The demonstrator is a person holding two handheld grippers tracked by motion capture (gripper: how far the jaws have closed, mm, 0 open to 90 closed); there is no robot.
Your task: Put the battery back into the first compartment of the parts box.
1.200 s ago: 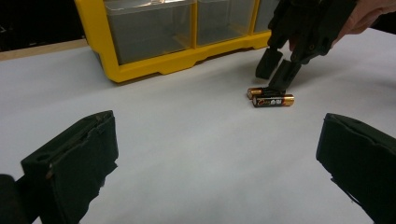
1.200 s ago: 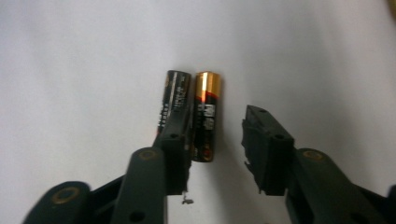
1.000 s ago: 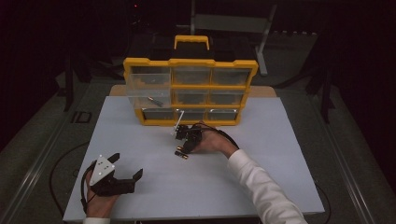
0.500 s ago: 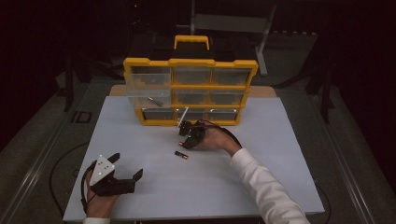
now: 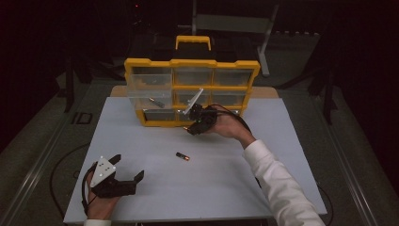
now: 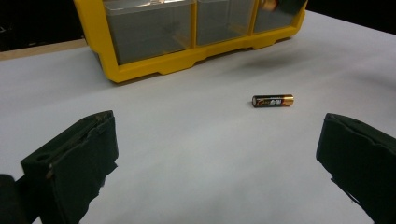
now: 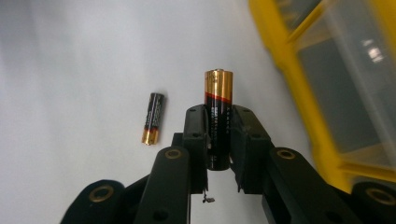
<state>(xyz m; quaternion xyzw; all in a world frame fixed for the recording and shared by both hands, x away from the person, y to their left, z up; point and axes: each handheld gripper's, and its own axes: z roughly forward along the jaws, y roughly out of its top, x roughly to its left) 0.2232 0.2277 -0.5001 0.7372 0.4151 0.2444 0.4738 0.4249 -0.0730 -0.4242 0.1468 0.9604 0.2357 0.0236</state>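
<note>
Lifted off the white table (image 5: 282, 155) since a second ago, one battery (image 7: 218, 116) now sits pinched lengthwise between the jaws of the right gripper (image 7: 218, 123), its gold end poking out past the tips; the jaws have just been closing and now press on it from both sides. In the high view the right gripper (image 5: 200, 123) has risen and moved from mid-table toward the front of the yellow drawer organizer (image 5: 190, 66), hovering just before its lower row. A second battery (image 5: 182, 156) lies flat on the table where the pickup took place, well apart from the organizer; the left gripper view has it lying crosswise ahead (image 6: 272, 100). Another battery (image 5: 156, 102) appears to rest in a drawer on the organizer's left side. The left gripper (image 5: 123, 176) rests at the near left of the table, jaws spread wide, nothing between them. Judgement: pickup done, carry toward a drawer underway; one loose battery left to sort.
</note>
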